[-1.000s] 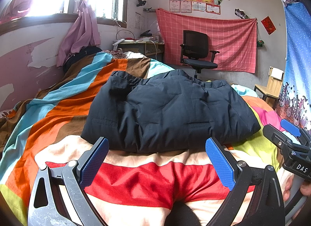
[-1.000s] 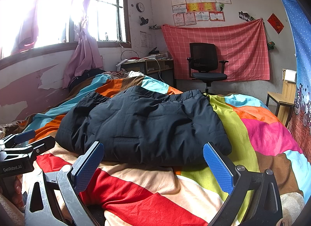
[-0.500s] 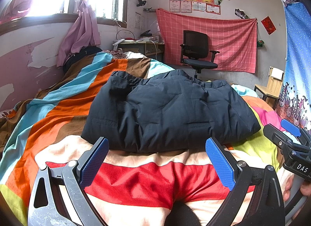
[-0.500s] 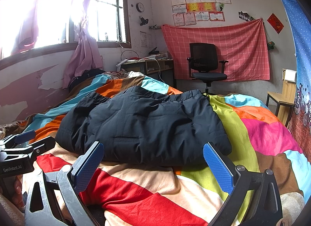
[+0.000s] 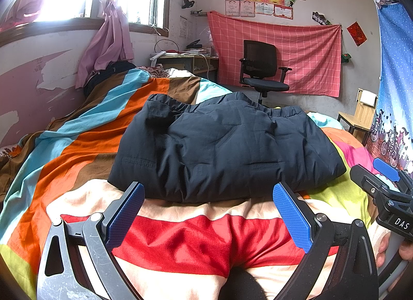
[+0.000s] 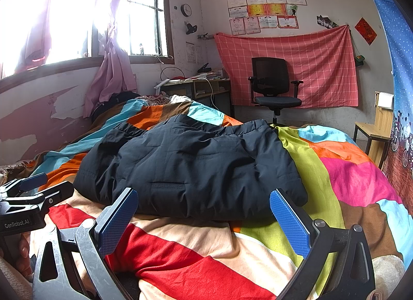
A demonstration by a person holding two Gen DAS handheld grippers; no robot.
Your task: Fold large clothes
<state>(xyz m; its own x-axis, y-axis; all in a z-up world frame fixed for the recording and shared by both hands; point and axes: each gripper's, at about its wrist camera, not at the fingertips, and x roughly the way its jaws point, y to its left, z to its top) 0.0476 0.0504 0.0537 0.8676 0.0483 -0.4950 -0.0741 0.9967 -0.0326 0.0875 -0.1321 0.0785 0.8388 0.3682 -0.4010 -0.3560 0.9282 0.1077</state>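
Dark padded jacket [image 5: 224, 150] folded on striped bedspread [image 5: 196, 238]; left gripper [image 5: 207, 212], right gripper [image 6: 204, 214] spread wide, empty, short of near edge, likely fold done.

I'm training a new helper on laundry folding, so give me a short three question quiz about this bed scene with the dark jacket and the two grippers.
1. True or false: the left gripper is shut on the jacket.
2. Multiple choice: what does the jacket lie on? A) the office chair B) the striped blanket C) the desk
3. Fill in: the right gripper has its jaws ____ and holds nothing.

Key
1. False: its jaws are wide apart, short of the jacket's near edge.
2. B
3. open
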